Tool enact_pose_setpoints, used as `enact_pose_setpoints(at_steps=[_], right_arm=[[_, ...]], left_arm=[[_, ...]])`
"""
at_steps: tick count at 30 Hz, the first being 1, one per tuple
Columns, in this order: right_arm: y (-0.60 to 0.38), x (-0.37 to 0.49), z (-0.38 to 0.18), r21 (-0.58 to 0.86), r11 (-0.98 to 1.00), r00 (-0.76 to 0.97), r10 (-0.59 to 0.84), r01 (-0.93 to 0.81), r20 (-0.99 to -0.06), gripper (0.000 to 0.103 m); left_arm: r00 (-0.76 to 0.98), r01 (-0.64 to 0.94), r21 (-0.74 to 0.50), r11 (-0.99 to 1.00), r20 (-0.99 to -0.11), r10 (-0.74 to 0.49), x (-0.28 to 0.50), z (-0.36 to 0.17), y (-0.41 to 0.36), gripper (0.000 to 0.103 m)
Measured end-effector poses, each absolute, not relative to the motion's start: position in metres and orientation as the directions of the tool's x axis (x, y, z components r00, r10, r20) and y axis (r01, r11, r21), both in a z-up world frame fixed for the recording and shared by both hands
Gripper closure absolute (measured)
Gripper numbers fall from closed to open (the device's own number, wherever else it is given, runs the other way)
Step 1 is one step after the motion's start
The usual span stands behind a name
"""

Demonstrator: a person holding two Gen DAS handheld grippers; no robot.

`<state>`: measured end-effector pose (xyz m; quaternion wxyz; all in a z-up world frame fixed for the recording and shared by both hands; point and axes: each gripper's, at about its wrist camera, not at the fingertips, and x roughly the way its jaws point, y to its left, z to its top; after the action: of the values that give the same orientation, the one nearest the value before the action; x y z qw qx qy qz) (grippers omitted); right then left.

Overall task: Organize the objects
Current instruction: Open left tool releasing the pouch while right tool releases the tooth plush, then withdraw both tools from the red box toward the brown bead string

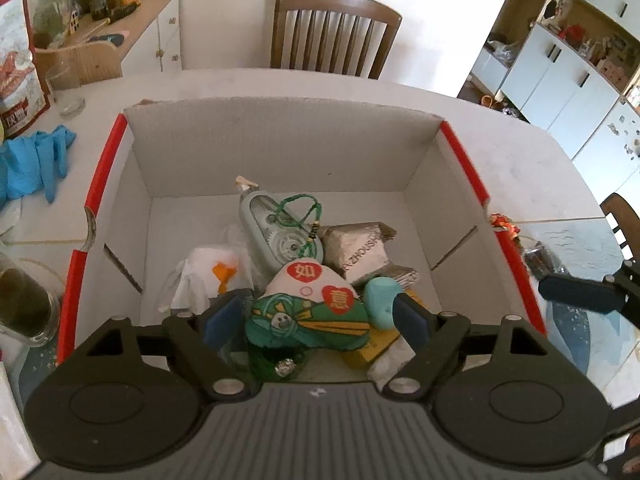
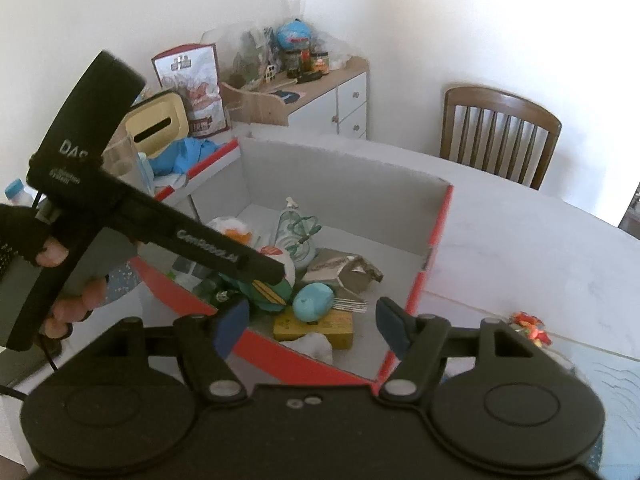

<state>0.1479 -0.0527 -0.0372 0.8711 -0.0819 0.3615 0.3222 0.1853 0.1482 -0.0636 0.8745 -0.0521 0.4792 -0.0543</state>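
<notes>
The left gripper (image 1: 320, 314) is hanging spread over the red-edged white cardboard box (image 1: 280, 148), its pads flanking but not pinching the soft green-and-white embroidered fabric charm (image 1: 308, 304) just beneath. It looks light and squashy; pinching its plump middle seems best. The right gripper (image 2: 310, 326) is standing spread and empty beside it.

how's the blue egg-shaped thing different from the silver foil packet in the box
The blue egg-shaped toy is rounded and smooth, with a matte turquoise surface; the silver foil packet is angular and creased, with a shiny metallic one. The toy rests on a yellow block near the front of the red-edged cardboard box; the packet lies further back. Both sit loose in that box.
</notes>
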Motion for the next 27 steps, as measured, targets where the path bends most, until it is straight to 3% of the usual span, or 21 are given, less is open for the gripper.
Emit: enact_pose_setpoints(at_steps=[10,27], right_arm=[[-0.09,0.137,-0.019,0.119,0.805,0.572,0.508,-0.581,-0.644,0.03],[-0.192,0.122,-0.022,0.174,0.862,0.621,0.47,-0.477,-0.627,0.016]], left_arm=[[0.605,0.072,-0.124,0.99,-0.784,-0.142,0.162,-0.033,0.125,0.019],[0.666,0.17,-0.107,0.98,-0.72,-0.194,0.134,-0.017,0.04,0.019]])
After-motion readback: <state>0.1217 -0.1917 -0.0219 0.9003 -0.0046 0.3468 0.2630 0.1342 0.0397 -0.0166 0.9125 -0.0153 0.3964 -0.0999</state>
